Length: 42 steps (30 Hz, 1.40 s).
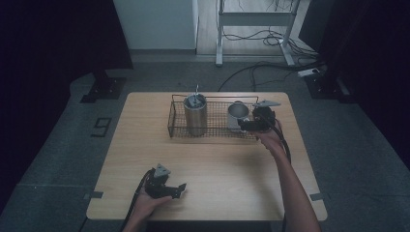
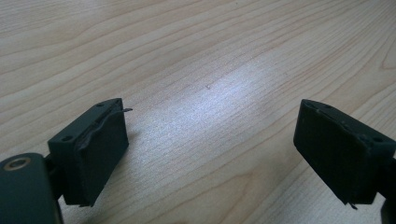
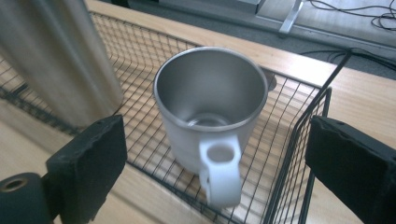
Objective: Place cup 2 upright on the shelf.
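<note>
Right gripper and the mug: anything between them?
In the right gripper view, the mug's white handle points at the right gripper; its open jaws straddle it, and the wire basket's near rim crosses below.

Floor marking [image 1: 101, 126]: a dark figure on the grey floor left of the table, reading like "9" from the high view; its strokes are blocky, so the reading is not certain.
Mug, tumbler, wire basket, table, grippers: no readable text, label or brand on them.
</note>
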Each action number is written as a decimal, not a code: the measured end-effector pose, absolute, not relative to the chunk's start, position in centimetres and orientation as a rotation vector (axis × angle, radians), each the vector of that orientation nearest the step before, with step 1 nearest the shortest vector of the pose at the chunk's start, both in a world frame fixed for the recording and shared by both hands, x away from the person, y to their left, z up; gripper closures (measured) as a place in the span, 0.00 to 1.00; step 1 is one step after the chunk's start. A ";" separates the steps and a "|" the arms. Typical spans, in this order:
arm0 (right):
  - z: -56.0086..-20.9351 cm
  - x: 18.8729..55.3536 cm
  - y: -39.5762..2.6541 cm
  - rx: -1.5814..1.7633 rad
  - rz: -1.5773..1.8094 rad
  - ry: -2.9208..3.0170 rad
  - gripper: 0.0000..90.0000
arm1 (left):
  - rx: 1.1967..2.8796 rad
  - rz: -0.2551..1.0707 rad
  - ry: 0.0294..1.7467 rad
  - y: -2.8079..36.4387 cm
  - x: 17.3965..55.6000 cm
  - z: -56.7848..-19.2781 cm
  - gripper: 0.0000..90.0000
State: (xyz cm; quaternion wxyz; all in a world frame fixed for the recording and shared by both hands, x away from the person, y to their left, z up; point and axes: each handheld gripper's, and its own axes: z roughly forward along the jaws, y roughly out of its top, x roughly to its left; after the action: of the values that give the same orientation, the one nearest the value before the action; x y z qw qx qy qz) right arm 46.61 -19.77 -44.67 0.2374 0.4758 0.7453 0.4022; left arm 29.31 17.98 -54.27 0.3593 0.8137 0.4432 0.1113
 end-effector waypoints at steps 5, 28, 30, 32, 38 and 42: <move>-44.9 45.0 -20.3 1.287 1.144 2.037 0.10 | 2.103 0.286 1.146 18.0 29.3 -54.3 0.11; -49.1 36.5 -23.0 1.292 1.232 2.027 0.15 | 2.104 0.295 1.145 18.0 29.3 -54.4 0.11; -49.6 35.8 -23.2 1.298 1.220 2.031 0.15 | 2.103 0.297 1.145 18.0 29.3 -54.4 0.11; -50.3 35.1 -23.5 1.303 1.211 2.039 0.15 | 2.105 0.300 1.144 18.0 29.3 -54.4 0.11; -52.0 33.5 -23.9 1.322 1.192 2.067 0.15 | 2.104 0.300 1.143 18.0 29.3 -54.4 0.11; -52.5 33.1 -24.0 1.328 1.203 2.061 0.15 | 2.103 0.306 1.143 17.9 29.2 -54.5 0.11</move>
State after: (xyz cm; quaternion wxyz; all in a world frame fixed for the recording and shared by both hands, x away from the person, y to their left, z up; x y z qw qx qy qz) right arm 33.14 -23.95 -52.49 0.2038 0.4761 0.7387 0.4314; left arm 29.22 17.94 -54.46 0.3561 0.8144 0.4426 0.1185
